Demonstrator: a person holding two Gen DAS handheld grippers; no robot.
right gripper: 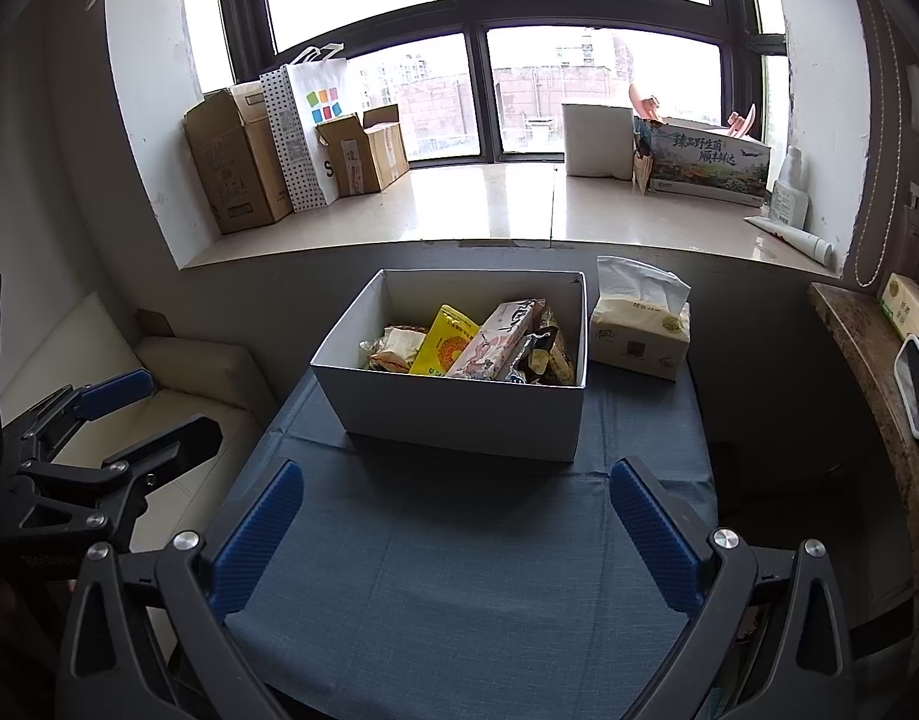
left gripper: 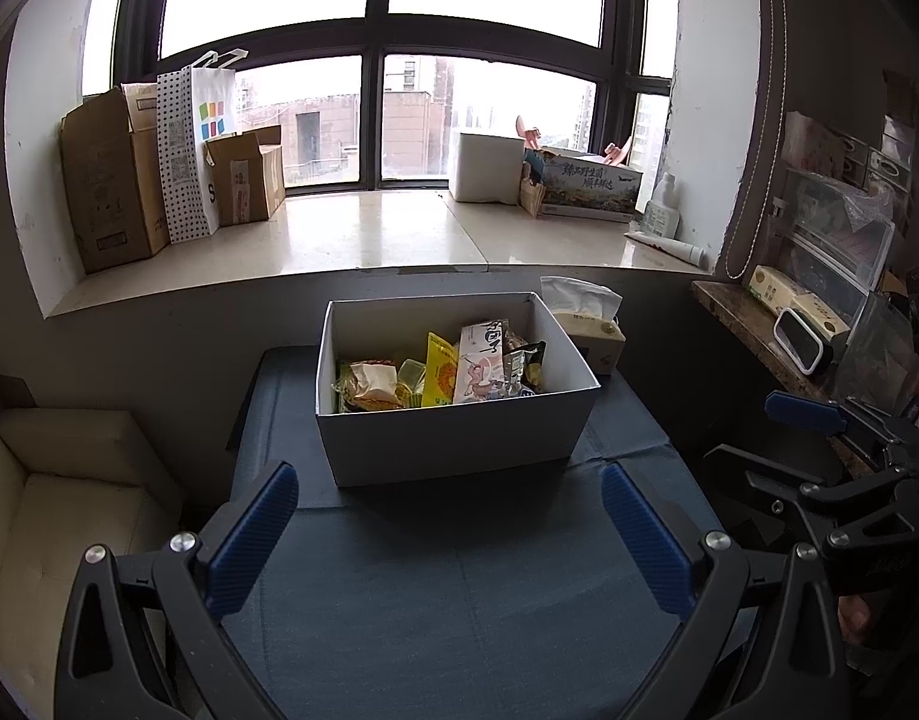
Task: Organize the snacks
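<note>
Both left tongs [left gripper: 447,534] and right tongs [right gripper: 456,531] spread wide, empty, short of white box [left gripper: 459,438] on worktop [left gripper: 459,600]; snack packets [left gripper: 441,369] inside likely light, crinkly, slippery—best pinched by sealed edges.

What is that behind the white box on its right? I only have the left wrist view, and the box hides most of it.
Observer: A tissue pack. The right wrist view shows it whole, with a tissue sticking up out of the top.
Operator: Is the right gripper carrying a snack? I only see its side.
Observer: No. The right gripper has its jaws wide apart with only bare blue cloth between them.
</note>
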